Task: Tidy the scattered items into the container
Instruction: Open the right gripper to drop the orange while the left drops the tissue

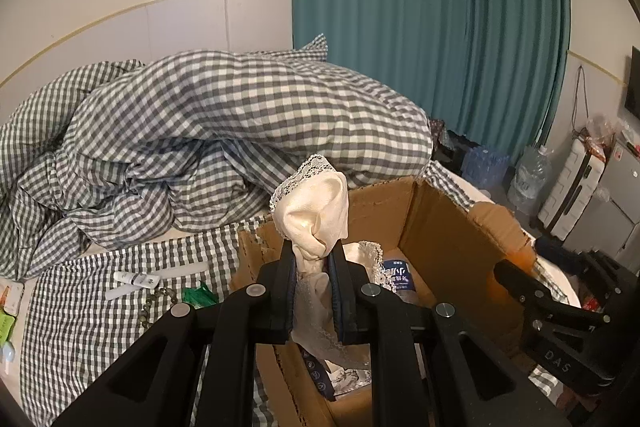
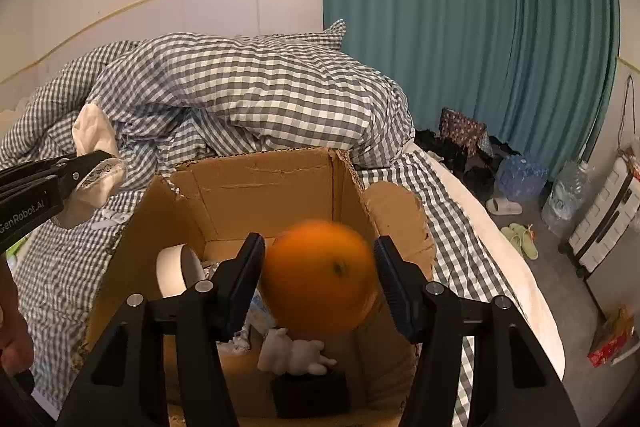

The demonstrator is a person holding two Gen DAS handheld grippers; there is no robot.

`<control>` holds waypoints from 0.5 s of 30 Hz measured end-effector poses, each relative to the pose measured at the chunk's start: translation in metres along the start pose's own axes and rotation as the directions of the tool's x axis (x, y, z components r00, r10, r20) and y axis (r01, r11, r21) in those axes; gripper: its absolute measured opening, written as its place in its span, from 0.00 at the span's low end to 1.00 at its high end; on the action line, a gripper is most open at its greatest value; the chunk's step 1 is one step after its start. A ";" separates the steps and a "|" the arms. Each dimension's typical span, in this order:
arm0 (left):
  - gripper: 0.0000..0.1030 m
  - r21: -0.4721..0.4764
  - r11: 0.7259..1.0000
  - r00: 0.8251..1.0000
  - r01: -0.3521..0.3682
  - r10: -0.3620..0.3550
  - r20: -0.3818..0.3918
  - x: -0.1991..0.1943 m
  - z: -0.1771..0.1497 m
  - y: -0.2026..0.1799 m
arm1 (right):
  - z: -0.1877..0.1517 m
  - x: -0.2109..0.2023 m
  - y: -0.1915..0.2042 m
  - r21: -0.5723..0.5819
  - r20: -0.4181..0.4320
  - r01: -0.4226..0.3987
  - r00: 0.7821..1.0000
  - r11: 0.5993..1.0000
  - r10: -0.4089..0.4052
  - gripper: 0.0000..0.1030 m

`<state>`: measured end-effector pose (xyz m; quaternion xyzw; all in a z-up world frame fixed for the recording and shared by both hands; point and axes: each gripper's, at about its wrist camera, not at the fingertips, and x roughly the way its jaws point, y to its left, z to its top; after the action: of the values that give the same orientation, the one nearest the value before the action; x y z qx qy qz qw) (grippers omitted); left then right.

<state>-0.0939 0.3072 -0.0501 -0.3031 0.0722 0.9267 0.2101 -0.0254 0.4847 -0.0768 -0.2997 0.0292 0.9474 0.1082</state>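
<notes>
My left gripper [image 1: 313, 259] is shut on a cream lace-trimmed cloth [image 1: 316, 211] and holds it above the near left part of the open cardboard box [image 1: 436, 211]. In the right wrist view the left gripper [image 2: 100, 167] shows at the left with the cloth [image 2: 94, 135]. My right gripper [image 2: 320, 259] is open over the box [image 2: 264, 183]. An orange [image 2: 320, 277] is blurred between its fingers, apart from both pads, above the box's inside. A tape roll [image 2: 176, 269], a white figurine [image 2: 294, 351] and a bottle [image 1: 400, 277] lie in the box.
The box stands on a checked bed sheet [image 1: 100, 307] in front of a bunched checked duvet [image 1: 240, 123]. White tubes [image 1: 136, 279], a bead string [image 1: 154, 303] and a green item [image 1: 198, 297] lie left of the box. A suitcase [image 2: 600, 223] and water jugs stand on the floor at the right.
</notes>
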 end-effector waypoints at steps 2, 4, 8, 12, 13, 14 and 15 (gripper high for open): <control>0.14 0.003 1.000 1.000 0.002 -0.002 -0.008 0.005 -0.002 -0.002 | 0.002 -0.003 -0.003 0.018 0.031 0.004 0.999 1.000 -0.005 0.88; 0.14 0.005 1.000 1.000 0.004 -0.004 -0.018 0.011 -0.003 -0.003 | 0.004 -0.005 -0.009 0.040 0.052 0.002 0.999 0.999 -0.004 0.88; 0.14 0.011 1.000 0.999 0.013 -0.013 -0.037 0.022 -0.006 -0.008 | 0.006 -0.006 -0.016 0.058 0.073 0.023 0.997 0.998 -0.028 0.88; 0.14 0.026 0.999 0.998 0.028 -0.026 -0.055 0.031 -0.010 -0.017 | 0.004 -0.003 -0.025 0.084 0.072 0.036 0.996 0.996 -0.042 0.88; 0.16 0.030 0.999 0.998 0.031 -0.029 -0.060 0.033 -0.011 -0.019 | 0.004 -0.002 -0.027 0.087 0.071 0.038 0.997 0.995 -0.044 0.88; 0.26 0.034 0.999 0.997 0.032 -0.030 -0.067 0.035 -0.011 -0.022 | 0.004 -0.002 -0.027 0.089 0.069 0.039 0.997 0.995 -0.046 0.88; 0.35 0.036 0.999 0.997 0.031 -0.029 -0.073 0.036 -0.012 -0.023 | 0.004 -0.001 -0.029 0.092 0.068 0.041 0.997 0.995 -0.047 0.88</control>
<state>-0.1040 0.3377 -0.0811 -0.3335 0.0925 0.9104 0.2268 -0.0203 0.5131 -0.0726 -0.2617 0.0616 0.9525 0.1434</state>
